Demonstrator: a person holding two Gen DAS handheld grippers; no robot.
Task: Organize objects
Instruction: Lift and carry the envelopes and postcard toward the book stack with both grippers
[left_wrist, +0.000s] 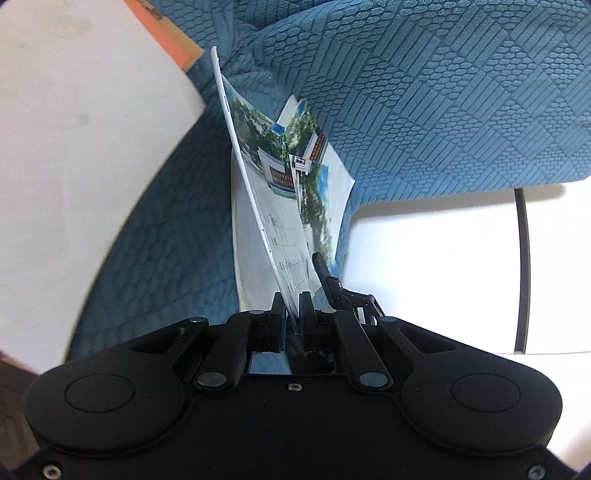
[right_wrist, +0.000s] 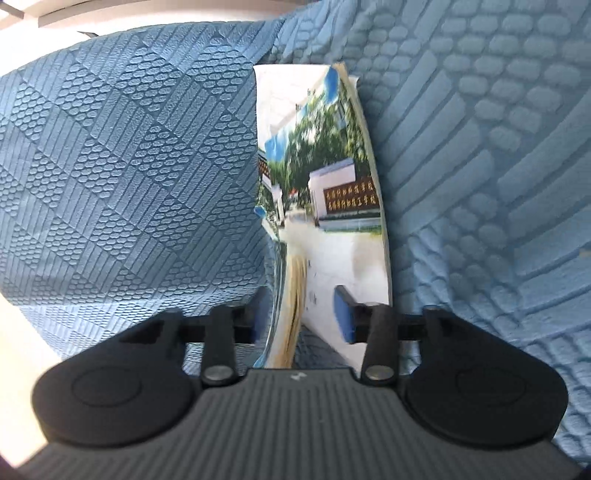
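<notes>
Booklets (left_wrist: 266, 192) with photo covers are standing on edge over the blue textured cushion (left_wrist: 424, 92), the left gripper (left_wrist: 293, 314) pinching one cover while the right gripper (right_wrist: 301, 317) is straddling another, pads apart.

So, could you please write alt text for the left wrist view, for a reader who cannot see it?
The left gripper is shut on the edge of a thin booklet with a photo cover, holding it on edge above a blue textured sofa cushion. The right gripper reaches in beside the booklet from the right.
</notes>
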